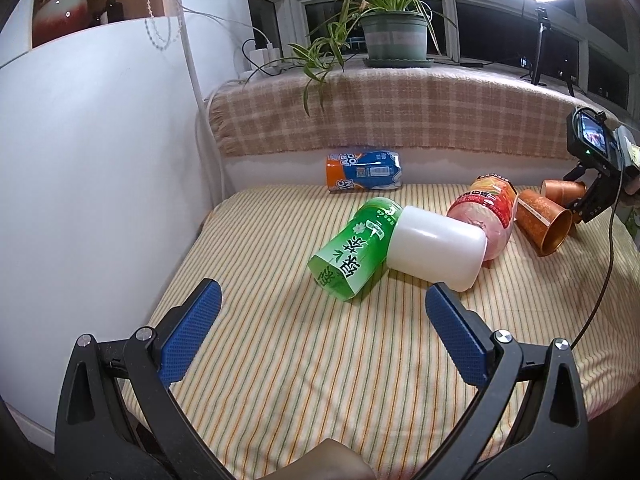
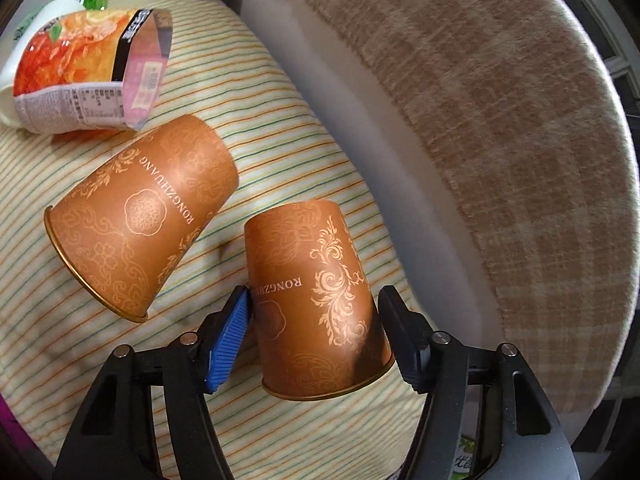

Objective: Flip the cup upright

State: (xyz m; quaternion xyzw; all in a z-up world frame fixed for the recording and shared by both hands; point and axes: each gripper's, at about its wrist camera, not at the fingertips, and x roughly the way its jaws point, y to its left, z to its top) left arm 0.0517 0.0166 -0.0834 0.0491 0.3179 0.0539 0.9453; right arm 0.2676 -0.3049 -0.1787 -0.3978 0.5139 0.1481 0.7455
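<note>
Two copper-orange paper cups lie on their sides on the striped cloth. In the right wrist view the nearer cup (image 2: 316,304) sits between my right gripper's (image 2: 314,300) fingers, both pads touching its sides, rim toward the camera. The second cup (image 2: 140,216) lies to its left, apart. In the left wrist view both cups (image 1: 544,220) show at the far right beside the right gripper (image 1: 588,204). My left gripper (image 1: 324,298) is open and empty, above the cloth short of a green cup (image 1: 352,248) and a white cup (image 1: 436,248).
A red-orange labelled cup (image 1: 488,204) and a blue-orange can (image 1: 364,172) also lie on the cloth. A white wall (image 1: 100,160) bounds the left. A plaid-covered ledge (image 1: 380,112) with a potted plant (image 1: 392,36) runs along the back.
</note>
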